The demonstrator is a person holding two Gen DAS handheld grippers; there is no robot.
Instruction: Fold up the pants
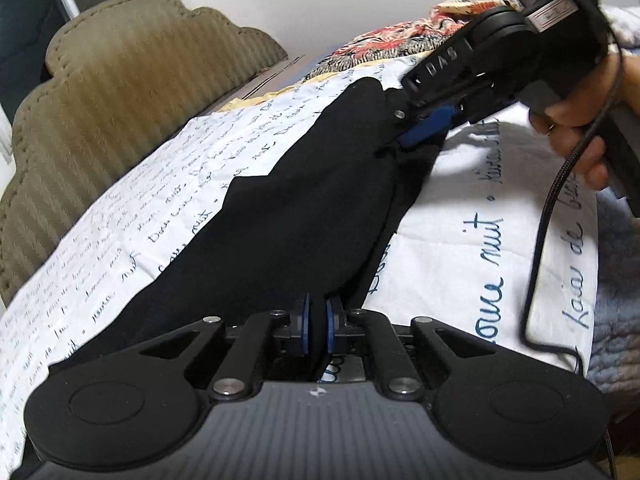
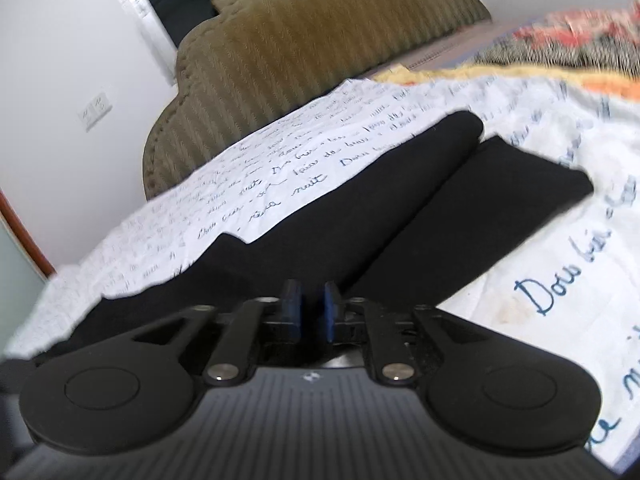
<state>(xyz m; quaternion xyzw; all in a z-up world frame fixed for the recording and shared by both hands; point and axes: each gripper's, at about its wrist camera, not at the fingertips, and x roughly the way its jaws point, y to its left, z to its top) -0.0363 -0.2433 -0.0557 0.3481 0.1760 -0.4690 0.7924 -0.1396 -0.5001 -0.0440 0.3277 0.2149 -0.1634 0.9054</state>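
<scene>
Closest to me, my left hand-held gripper point(image 1: 317, 326) is pressed together, pinching a near edge of the black pants point(image 1: 288, 208), which run away from it across the bed's white quilt point(image 1: 472, 240) printed with blue script. Seen from the right wrist, the right hand-held gripper point(image 2: 312, 312) has its blue pads point(image 2: 331, 308) slightly spread with nothing squeezed between them; it sits over the dark cloth, and I judge it has let go. From there the pants point(image 2: 360, 208) show two long panels lying side by side, flat and tidy. Soft, light, limp fabric like this should drape and slide easily, so I would grip a hem or folded edge through every layer. Farther off stand the olive padded headboard point(image 1: 120, 100) and a floral blanket point(image 1: 400, 44).
</scene>
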